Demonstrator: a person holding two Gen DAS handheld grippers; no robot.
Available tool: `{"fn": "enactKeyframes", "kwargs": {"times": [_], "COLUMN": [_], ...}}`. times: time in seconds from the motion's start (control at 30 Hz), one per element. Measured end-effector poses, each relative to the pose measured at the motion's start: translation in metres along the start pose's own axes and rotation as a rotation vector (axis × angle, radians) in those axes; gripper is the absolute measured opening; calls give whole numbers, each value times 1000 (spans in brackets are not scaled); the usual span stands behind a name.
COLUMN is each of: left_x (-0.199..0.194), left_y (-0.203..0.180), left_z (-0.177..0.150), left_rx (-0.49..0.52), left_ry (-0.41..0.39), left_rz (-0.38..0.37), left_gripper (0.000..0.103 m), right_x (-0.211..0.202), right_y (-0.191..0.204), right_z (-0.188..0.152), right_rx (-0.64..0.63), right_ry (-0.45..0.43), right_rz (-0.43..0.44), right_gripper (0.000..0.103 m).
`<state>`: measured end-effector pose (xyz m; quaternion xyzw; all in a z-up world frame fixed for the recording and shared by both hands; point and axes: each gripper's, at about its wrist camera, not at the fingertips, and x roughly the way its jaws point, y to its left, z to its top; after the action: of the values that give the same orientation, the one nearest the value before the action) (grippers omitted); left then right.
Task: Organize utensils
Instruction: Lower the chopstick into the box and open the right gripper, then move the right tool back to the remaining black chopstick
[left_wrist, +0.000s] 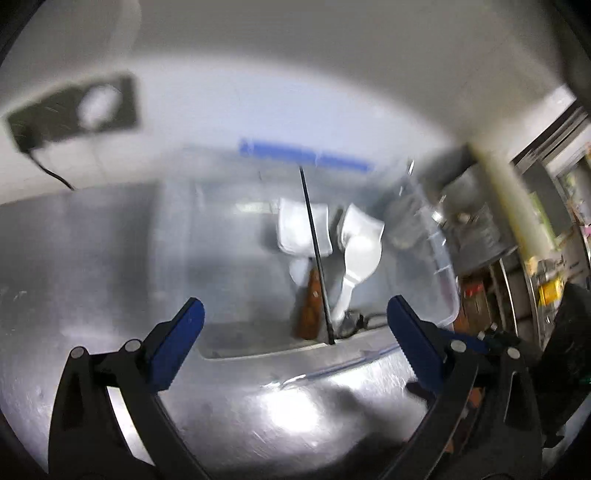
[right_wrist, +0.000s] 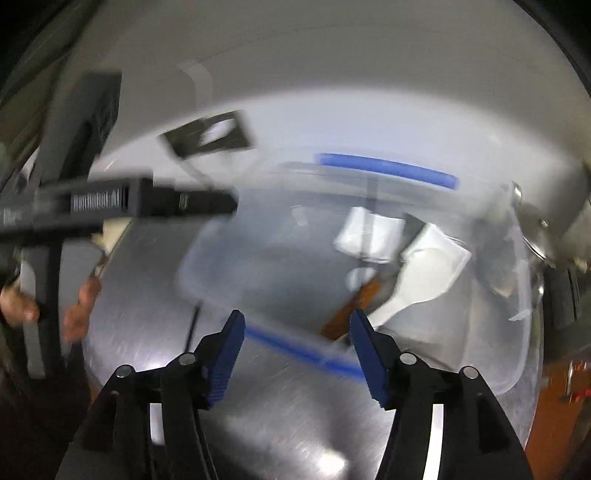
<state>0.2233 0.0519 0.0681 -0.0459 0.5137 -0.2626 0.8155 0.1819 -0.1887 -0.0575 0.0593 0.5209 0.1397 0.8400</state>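
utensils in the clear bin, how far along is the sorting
Done so far: a white spatula, a wooden-handled tool and a thin black rod lie inside the clear bin. In hand: nothing; the left gripper and right gripper are both open and empty above the steel counter. Left: the blur hides any further loose utensils, so I cannot tell.

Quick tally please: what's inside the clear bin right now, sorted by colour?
Inside the clear bin, as far as the blur allows:
White utensils: 2 (white spatula, white rice paddle)
Brown: 1 (wooden handle)
Black: 1 (thin black rod)
Total: 4
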Motion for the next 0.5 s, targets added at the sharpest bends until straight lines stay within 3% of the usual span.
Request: {"fn": "enactKeyframes", "kwargs": {"times": [0.07,0.13,0.33,0.5], "left_x": [-28,-42,-43,-34], "left_y": [9,18,73,135], "left_z": [-26,-51,-125,-183], "left_rx": [18,9,-132,-280], "left_ry": [-102,-119,-26,79], "left_rz": [63,131,269,366], "left_gripper": [95,95,95,95], "right_x": [4,14,74,131], "right_y": [30,55,103,144], "right_z": [-12,-34,-79,-99], "right_rx": [-80,-153,-167,-186], "right_ry": [23,67,264,362], "right_rz": [7,-1,74,22], "right_gripper": [74,74,74,74]}}
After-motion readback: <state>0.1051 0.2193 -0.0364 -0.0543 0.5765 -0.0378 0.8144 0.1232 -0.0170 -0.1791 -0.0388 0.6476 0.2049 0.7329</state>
